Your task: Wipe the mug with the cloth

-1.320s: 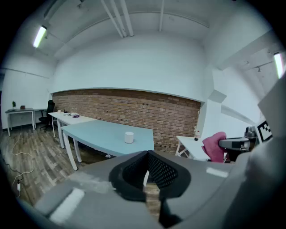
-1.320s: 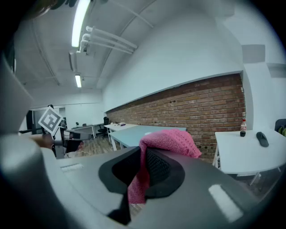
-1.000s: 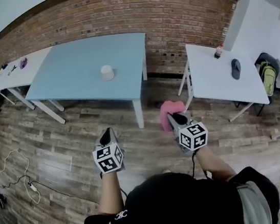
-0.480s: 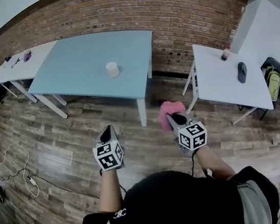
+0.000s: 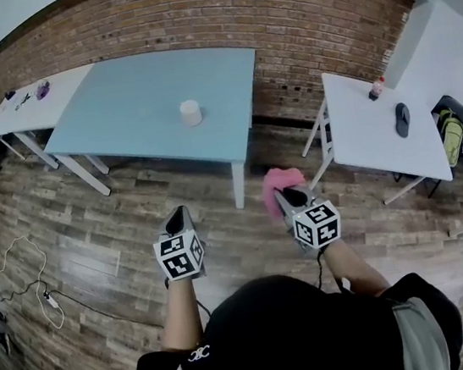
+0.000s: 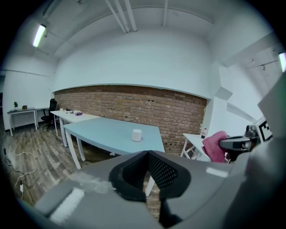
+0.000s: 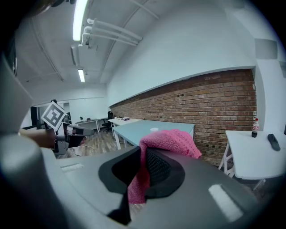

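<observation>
Walking up to the blue desk [image 5: 102,112] looks like the job right now. The white mug [image 5: 190,112] stands around the middle of it, well apart from both tools. The right tool [image 5: 283,200] is pinching the pink cloth [image 5: 275,181], and a good bunch of cloth sticks out past its tips. The left tool [image 5: 177,221] is pressed together with nothing in it. To do this well, I think the person should come close to the desk first, so no long reach is needed. Then the left tool would have to spread wide and hold the mug steady by its side, since a mug that is only pushed by a cloth could slide or tip over. The cloth should be kept pinched tight so it does not drop on the wood floor [image 5: 93,233]. I see nothing else close to the mug, so it should be easy to get at. The desk's near corner and its white leg [image 5: 238,186] are closest to the person and could get bumped. A white desk [image 5: 362,140] with a small bottle [image 5: 376,89] stands to the right. A thin cable [image 5: 52,303] lies on the floor well off to the left. A brick wall [image 5: 277,19] is behind the desks.
</observation>
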`<action>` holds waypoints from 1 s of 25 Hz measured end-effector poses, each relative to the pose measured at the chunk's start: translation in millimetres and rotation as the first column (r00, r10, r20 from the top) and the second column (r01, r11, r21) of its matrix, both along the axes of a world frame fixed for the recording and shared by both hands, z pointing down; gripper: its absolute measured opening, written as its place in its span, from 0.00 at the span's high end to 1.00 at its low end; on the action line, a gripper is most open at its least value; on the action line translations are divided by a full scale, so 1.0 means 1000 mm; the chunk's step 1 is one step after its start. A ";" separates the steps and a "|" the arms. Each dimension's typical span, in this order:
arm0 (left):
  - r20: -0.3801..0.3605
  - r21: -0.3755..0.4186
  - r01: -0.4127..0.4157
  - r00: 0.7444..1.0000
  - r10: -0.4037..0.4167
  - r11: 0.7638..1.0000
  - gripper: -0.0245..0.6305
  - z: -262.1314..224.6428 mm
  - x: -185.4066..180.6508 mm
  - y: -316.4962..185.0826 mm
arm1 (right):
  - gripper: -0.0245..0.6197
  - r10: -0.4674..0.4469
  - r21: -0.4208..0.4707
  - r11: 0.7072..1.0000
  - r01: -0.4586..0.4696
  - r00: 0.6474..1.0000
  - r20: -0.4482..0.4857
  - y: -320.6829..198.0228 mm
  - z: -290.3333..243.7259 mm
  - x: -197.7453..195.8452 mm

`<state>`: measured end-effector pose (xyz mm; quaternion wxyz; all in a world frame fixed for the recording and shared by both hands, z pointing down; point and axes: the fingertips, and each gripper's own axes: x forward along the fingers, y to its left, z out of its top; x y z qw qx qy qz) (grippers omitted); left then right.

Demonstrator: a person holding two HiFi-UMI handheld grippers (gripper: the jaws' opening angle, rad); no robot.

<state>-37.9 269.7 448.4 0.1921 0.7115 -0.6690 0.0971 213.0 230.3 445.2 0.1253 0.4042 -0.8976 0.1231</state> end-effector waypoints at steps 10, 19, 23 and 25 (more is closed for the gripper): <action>-0.033 -0.015 -0.056 0.998 0.055 0.998 0.95 0.020 -0.037 -0.014 | 0.90 0.068 -0.001 0.998 -0.068 0.997 -0.039 -0.010 0.005 -0.033; -0.020 -0.065 -0.103 0.995 0.102 0.993 0.95 0.040 -0.043 -0.041 | 0.90 0.102 -0.059 0.993 -0.104 0.994 -0.042 -0.031 0.031 -0.038; 0.007 -0.079 -0.098 0.995 0.099 0.992 0.95 0.047 -0.051 -0.068 | 0.90 0.092 -0.050 0.994 -0.093 0.995 -0.026 -0.069 0.038 -0.045; 0.015 -0.079 -0.095 0.995 0.097 0.992 0.95 0.049 -0.055 -0.088 | 0.90 0.087 -0.050 0.995 -0.087 0.996 -0.015 -0.096 0.044 -0.051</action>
